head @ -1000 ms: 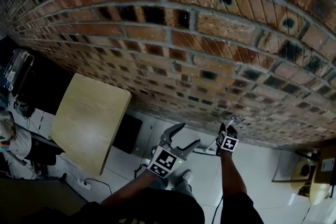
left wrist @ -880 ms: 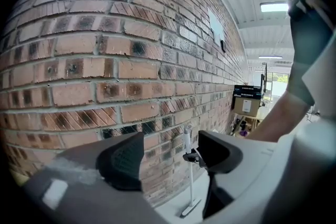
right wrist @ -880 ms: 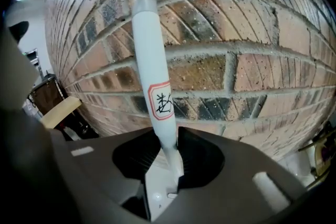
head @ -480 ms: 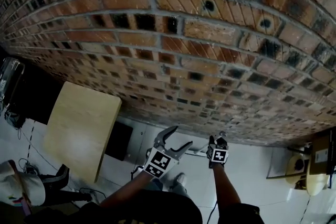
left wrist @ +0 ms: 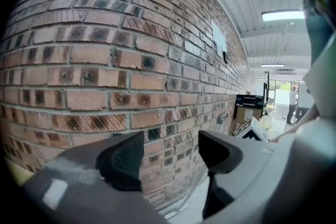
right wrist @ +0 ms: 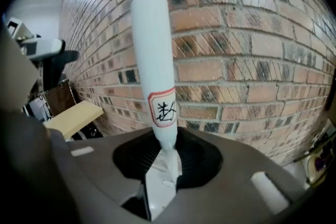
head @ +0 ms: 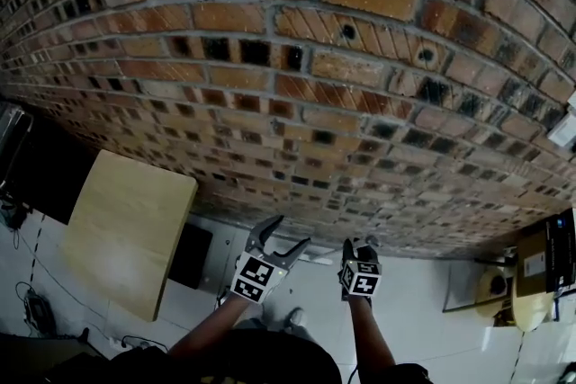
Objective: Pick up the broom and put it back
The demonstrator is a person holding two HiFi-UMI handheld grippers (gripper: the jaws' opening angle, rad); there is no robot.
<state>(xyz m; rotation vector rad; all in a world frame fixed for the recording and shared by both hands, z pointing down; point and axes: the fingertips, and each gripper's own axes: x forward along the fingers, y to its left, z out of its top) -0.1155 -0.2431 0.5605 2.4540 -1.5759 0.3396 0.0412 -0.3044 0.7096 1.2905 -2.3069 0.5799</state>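
Note:
The broom's white handle (right wrist: 156, 60) carries a red-edged label (right wrist: 164, 107) and rises steeply in front of the brick wall. My right gripper (right wrist: 163, 162) is shut on its lower end, the handle pinched between the dark pads. In the head view the right gripper (head: 360, 247) hangs close to the wall, with the left gripper (head: 286, 236) just left of it. The left gripper (left wrist: 170, 152) stands open with nothing between its fingers, facing the bricks. A thin pale bar (left wrist: 191, 194) slants down to the floor by the wall; I cannot tell whether it is the broom's lower part.
The brick wall (head: 297, 85) fills the view ahead. A pale wooden tabletop (head: 126, 225) stands at the left with a black box (head: 191, 254) beside it. Cardboard boxes and yellow things (head: 531, 283) sit at the right. A person (left wrist: 292, 105) stands far off.
The right gripper has risen with the broom handle, still shut on it. The head view has swung up the wall, so both grippers sit lower and further left. The left gripper stays open.

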